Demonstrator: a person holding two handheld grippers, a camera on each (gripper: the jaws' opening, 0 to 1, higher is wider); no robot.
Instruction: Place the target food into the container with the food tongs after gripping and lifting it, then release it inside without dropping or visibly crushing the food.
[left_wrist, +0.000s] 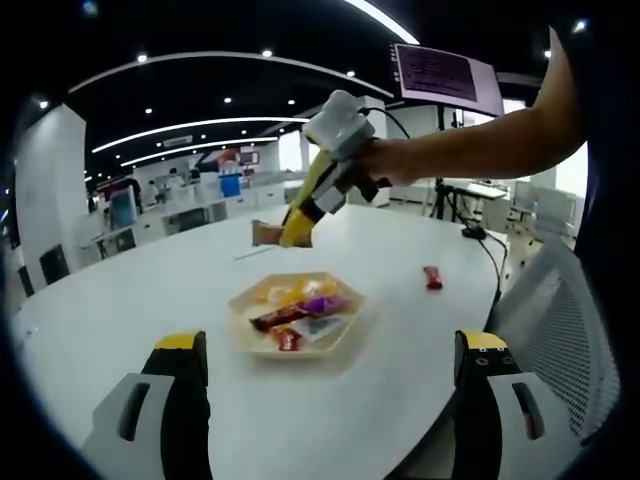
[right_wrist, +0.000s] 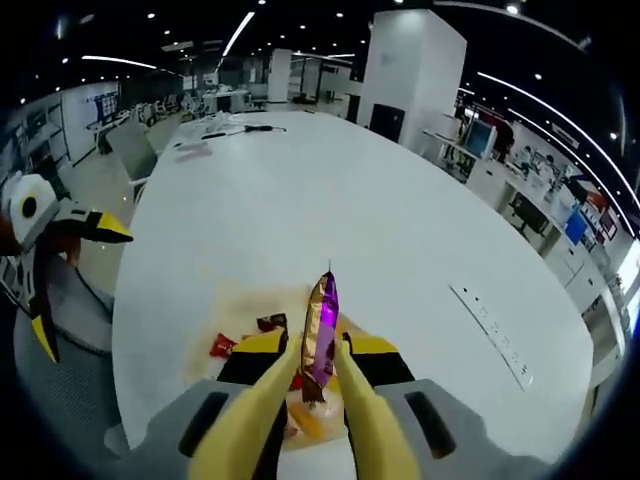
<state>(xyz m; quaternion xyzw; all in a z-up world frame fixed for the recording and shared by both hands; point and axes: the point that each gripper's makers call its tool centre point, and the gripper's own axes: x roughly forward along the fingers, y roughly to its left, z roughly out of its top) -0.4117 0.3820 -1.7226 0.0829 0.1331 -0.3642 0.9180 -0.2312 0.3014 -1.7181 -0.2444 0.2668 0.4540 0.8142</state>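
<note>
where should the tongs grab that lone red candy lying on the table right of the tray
Take the red candy across its narrow middle, coming straight down from above. It lies flat and alone on the white table, apart from the tray, so both long sides look free. Its twisted ends would likely slip.

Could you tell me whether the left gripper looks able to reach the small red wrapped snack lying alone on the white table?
Probably yes: the left gripper is open and empty, and the small red wrapped snack has bare white table around it.
</note>
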